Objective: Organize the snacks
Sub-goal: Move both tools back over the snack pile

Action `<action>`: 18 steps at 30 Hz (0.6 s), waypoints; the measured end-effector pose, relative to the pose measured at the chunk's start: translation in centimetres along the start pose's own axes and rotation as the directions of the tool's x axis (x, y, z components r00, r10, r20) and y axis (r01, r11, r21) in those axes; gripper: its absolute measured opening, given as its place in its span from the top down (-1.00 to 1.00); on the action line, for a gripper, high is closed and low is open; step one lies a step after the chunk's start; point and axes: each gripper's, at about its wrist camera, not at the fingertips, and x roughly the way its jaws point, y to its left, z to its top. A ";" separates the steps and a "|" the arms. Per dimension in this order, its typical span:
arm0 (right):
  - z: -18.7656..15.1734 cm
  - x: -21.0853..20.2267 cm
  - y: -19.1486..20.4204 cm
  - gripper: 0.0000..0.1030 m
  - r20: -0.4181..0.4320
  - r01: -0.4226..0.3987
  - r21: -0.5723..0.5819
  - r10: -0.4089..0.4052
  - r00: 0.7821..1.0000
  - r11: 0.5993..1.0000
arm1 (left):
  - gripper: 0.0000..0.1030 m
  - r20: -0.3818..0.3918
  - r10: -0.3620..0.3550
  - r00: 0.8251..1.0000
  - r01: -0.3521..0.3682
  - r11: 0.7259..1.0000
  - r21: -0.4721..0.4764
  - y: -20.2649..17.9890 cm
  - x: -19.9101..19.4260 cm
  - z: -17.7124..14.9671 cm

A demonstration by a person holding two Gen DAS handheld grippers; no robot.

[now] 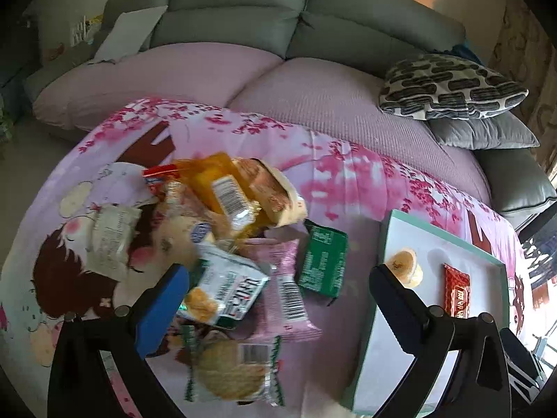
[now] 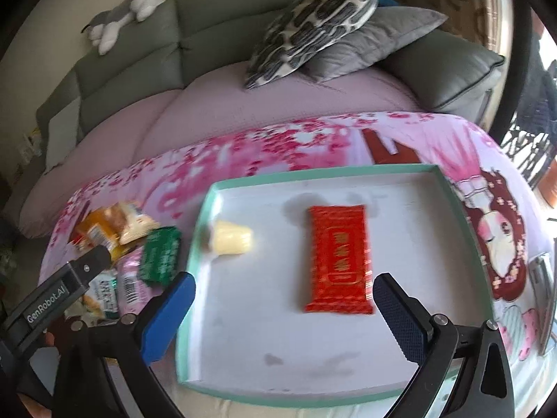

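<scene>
A heap of snack packets lies on the pink cartoon cloth: an orange packet [image 1: 212, 181], a green box [image 1: 323, 261], a pink bar [image 1: 287, 289], a white-green packet [image 1: 226, 289] and a round cracker pack [image 1: 231, 369]. My left gripper [image 1: 278, 285] hovers open over this heap, holding nothing. To the right stands a mint-rimmed white tray [image 2: 449, 188] with a red bar [image 2: 339, 261] and a pale jelly cup [image 2: 233, 242] inside. My right gripper [image 2: 283, 296] hangs open above the tray, just in front of the red bar. The left gripper's body [image 2: 59, 292] shows at the left edge.
A grey sofa [image 1: 243, 24] with a pink seat cover lies behind the table. A patterned pillow [image 2: 313, 24] rests on a grey cushion [image 2: 376, 38] at the right. A plush toy [image 2: 122, 10] lies on the sofa back. A white packet [image 1: 109, 240] sits left of the heap.
</scene>
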 end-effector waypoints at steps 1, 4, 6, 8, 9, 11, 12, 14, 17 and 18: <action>-0.1 0.0 0.4 -1.00 -0.003 -0.007 -0.005 0.007 1.000 1.000 | -1.00 -0.002 0.007 1.000 -0.007 1.000 0.000 0.4 -0.1 -0.1; -0.4 -0.1 1.9 -1.00 -0.010 -0.035 -0.021 0.034 0.999 0.999 | -1.00 -0.005 0.032 0.999 -0.032 0.999 0.004 1.7 -0.5 -0.3; -0.6 -0.1 2.8 -1.00 -0.014 -0.057 -0.030 0.056 0.998 0.998 | -1.00 -0.009 0.056 0.998 -0.055 0.998 0.011 2.8 -0.7 -0.4; -0.9 0.0 3.8 -1.00 -0.021 -0.073 -0.046 0.072 0.997 0.996 | -1.00 -0.010 0.078 0.997 -0.078 0.997 0.011 3.9 -1.0 -0.5; -1.1 0.0 4.5 -1.00 -0.027 -0.079 -0.059 0.078 0.997 0.995 | -1.00 -0.010 0.088 0.996 -0.088 0.996 0.010 4.5 -1.1 -0.5; -1.4 0.2 5.5 -1.00 -0.033 -0.086 -0.076 0.084 0.996 0.993 | -1.00 -0.013 0.110 0.994 -0.110 0.994 0.003 5.8 -1.3 -0.6; -1.6 0.3 6.1 -1.00 -0.038 -0.092 -0.084 0.089 0.995 0.992 | -1.00 -0.015 0.119 0.993 -0.119 0.993 0.000 6.5 -1.3 -0.6; -2.0 0.4 7.3 -1.00 -0.050 -0.117 -0.098 0.113 0.992 0.988 | -1.00 -0.023 0.138 0.990 -0.138 0.990 -0.020 7.9 -1.3 -0.7; -2.5 0.6 8.6 -1.00 -0.069 -0.154 -0.109 0.147 0.987 0.982 | -1.00 -0.035 0.149 0.988 -0.151 0.987 -0.049 9.7 -1.4 -0.8; -2.6 0.8 9.1 -1.00 -0.078 -0.163 -0.116 0.155 0.985 0.980 | -1.00 -0.039 0.154 0.987 -0.156 0.986 -0.057 10.5 -1.4 -0.9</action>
